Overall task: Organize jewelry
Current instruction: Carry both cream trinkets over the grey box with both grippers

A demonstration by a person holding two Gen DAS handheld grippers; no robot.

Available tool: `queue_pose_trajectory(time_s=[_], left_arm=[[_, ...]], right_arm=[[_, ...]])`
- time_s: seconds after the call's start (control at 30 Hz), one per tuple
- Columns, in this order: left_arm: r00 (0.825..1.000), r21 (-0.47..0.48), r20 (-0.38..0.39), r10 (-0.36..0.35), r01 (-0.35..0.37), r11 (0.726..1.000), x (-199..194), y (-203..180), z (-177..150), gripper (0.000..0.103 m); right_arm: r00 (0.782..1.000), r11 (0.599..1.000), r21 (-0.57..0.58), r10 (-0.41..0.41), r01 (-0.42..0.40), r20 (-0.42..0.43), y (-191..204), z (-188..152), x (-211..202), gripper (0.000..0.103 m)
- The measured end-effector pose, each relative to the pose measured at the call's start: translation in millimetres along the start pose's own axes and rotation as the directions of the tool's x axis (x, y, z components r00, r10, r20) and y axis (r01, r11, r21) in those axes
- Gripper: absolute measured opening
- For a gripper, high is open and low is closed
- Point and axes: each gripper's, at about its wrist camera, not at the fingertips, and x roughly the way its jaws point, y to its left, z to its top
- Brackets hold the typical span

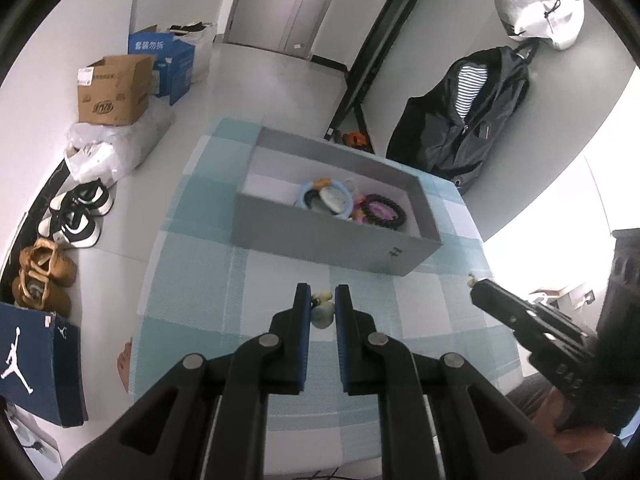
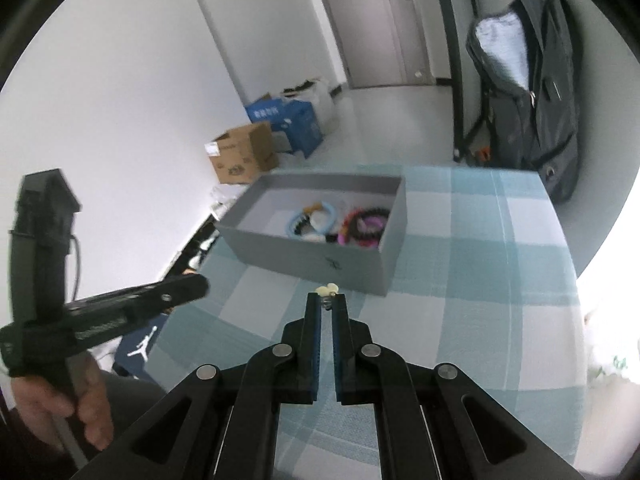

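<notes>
A grey open box stands on the blue checked tablecloth. It holds a light blue ring, a black and purple bracelet and other small pieces. My left gripper is shut on a pale bead ornament, above the cloth in front of the box. My right gripper is shut on a small cream flower-shaped piece, close to the box's front wall. The right gripper also shows in the left wrist view, with the cream piece at its tip.
Cardboard boxes, several shoes and a dark blue shoe box sit on the floor to the left. A dark jacket hangs behind the table. The cloth's right edge is bright with glare.
</notes>
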Motion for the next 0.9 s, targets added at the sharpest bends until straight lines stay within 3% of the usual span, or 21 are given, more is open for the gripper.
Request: queue_pose_trajectory(time_s=[0.47, 0.9], left_arm=[[1.000, 0.050, 0.011, 0.014, -0.015, 0.999, 18, -17, 43, 0.007], [0.999, 0.023, -0.042, -0.009, 0.010, 1.000, 62, -8, 70, 0.007]], right_arm=[[0.995, 0.995, -0.079, 0.069, -0.063, 0.074, -13, 56, -5, 0.004], [0.989, 0.987, -0.070, 0.147, -0.144, 0.027, -27, 93, 68, 0.004]])
